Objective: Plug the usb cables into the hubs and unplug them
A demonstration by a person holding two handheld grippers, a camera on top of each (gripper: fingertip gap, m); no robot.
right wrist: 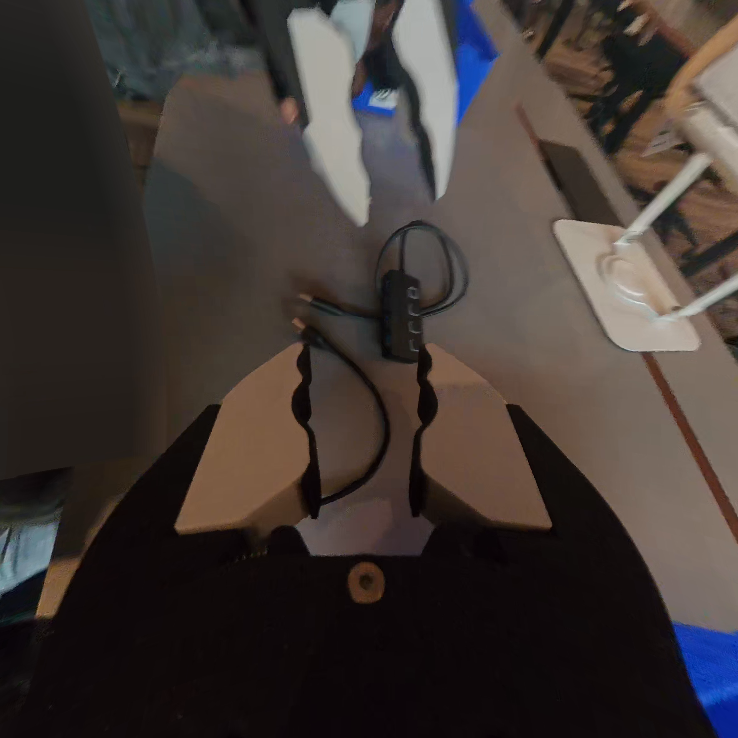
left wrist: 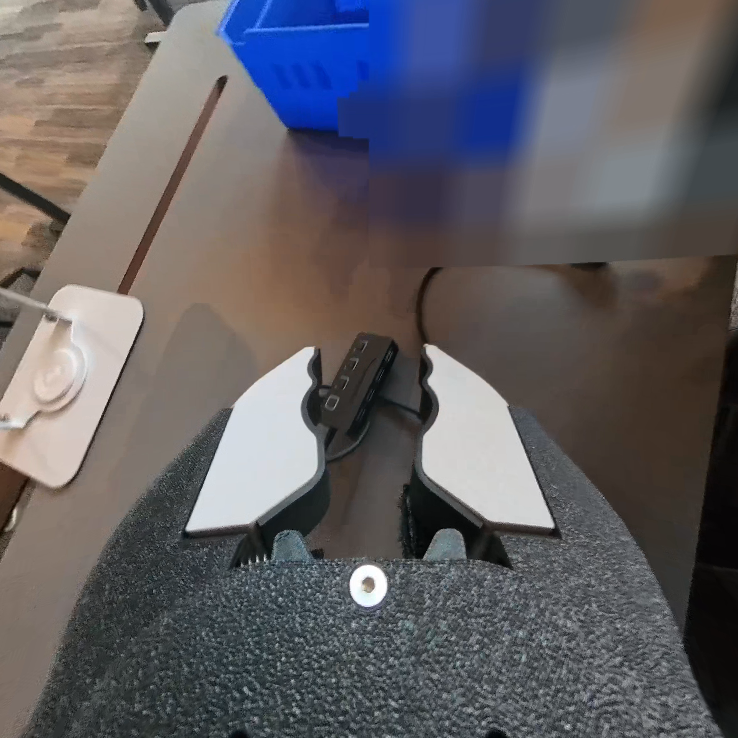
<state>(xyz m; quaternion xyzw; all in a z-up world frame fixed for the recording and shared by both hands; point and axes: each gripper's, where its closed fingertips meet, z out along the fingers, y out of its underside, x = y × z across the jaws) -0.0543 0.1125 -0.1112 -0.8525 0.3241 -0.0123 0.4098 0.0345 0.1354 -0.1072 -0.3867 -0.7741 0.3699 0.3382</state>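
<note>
USB hub [right wrist: 400, 317]: black, four ports, lying on the brown table [right wrist: 519, 399], all ports empty. Cables [right wrist: 373, 415]: two plugs [right wrist: 300, 311] loose just left of the hub. Left gripper [left wrist: 369, 351]: released, empty, hovering over the hub. Right gripper [right wrist: 363, 349]: released, empty, straddling one cable. Step: approach, before plugging. Next: likely steady the hub, then grasp a plug. Beyond: white lamp base [right wrist: 623, 287], blue bin [left wrist: 303, 68].

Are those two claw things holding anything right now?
No. Both the left tool and right tool are open and empty; the hub and its cables lie on the table.
</note>
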